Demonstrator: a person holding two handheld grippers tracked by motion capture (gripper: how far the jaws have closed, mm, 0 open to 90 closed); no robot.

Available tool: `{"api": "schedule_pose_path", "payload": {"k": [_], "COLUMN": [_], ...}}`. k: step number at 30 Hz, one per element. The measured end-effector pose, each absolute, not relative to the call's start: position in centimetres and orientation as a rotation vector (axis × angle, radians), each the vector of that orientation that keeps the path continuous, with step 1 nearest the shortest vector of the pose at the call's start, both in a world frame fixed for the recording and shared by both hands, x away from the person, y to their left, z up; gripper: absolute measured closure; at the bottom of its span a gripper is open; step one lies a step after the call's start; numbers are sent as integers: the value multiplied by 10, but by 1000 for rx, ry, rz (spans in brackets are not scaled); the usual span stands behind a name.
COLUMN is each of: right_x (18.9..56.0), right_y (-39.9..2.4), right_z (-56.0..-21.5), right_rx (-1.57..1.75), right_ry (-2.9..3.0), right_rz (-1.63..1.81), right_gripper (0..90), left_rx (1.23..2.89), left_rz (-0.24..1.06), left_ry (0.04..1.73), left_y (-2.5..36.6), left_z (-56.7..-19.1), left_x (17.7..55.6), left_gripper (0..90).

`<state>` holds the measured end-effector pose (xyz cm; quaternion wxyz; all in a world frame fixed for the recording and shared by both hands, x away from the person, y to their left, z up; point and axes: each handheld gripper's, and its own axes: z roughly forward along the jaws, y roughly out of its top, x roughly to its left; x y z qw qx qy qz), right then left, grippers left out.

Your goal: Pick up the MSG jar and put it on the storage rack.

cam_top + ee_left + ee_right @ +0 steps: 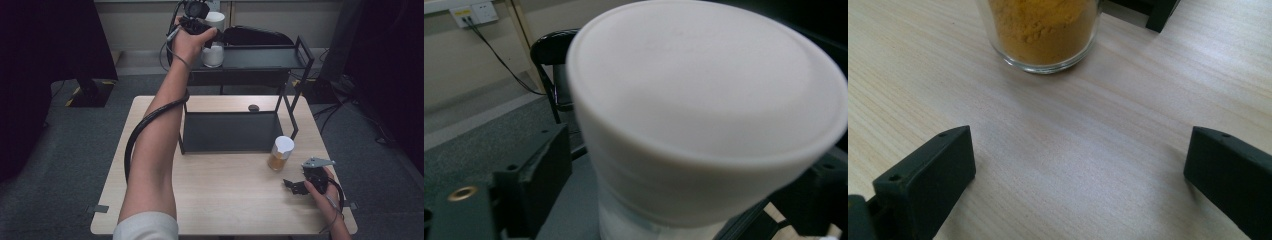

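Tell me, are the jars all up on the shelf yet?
Not yet. The white-lidded jar already stands on the top tier of the black shelf, between the left gripper fingers, which don't seem to press it. The orange-powder jar is still on the table, just ahead of the open right gripper. It probably goes next.

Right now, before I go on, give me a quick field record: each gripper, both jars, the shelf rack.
left gripper: at the rack's top shelf, jaws either side of the white-lidded jar; a gap shows beside the left jaw, contact unclear
white-lidded jar: upright on the top shelf
right gripper: low over the table, jaws wide open, nothing between them
jar of orange powder: upright on the table, white lid on, ahead of the right gripper, apart from it
rack: black, two shelves, at the table's far side
lower shelf: bare
table: light wood
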<state>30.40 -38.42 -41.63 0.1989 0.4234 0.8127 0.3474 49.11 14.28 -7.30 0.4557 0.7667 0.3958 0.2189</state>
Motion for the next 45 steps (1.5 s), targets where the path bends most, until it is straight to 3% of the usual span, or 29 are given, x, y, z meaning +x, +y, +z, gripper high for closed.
{"api": "schedule_pose_path", "payload": {"k": [2, 10, 45], "right_x": [304, 304, 303], "right_y": [-384, -384, -384], "right_z": [-416, -416, -417], "right_rx": [1184, 1184, 1185], "right_ry": [2273, 2273, 2270], "right_rz": [972, 972, 973], "right_gripper": [0, 0, 0], "left_rx": [1876, 1850, 1850], "left_rz": [518, 485, 414], "left_ry": [983, 985, 835], "left_y": [146, 154, 176], "left_z": [-74, -79, -153], "left_x": [489, 475, 412], "left_gripper": [53, 10, 22]}}
